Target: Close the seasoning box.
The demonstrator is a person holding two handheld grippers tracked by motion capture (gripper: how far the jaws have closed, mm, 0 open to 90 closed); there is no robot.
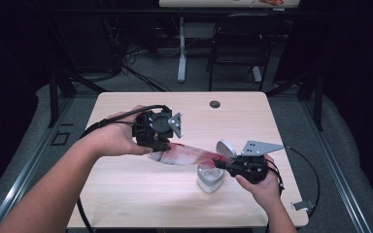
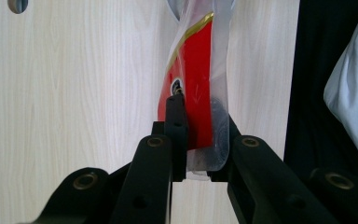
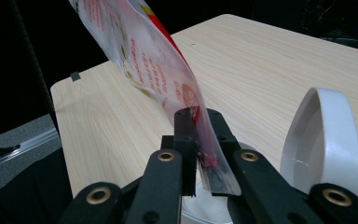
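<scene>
Currently, by component:
Left gripper (image 1: 161, 143): jaws clamped on the near-left end of the red-and-clear pouch (image 1: 187, 155).
Right gripper (image 1: 223, 164): jaws clamped on the pouch's right end, above the white container (image 1: 209, 178).
Pouch: airborne, twisted, spanning both grippers.
Risk: film slipping or tearing under tension; contents missing the opening.
Container: lid (image 1: 226, 148) hinged open; contents cannot be determined.

Pale wood table (image 1: 126, 194), black chair (image 1: 238, 43) behind, grey floor (image 1: 141, 80), seemingly dark surroundings
</scene>
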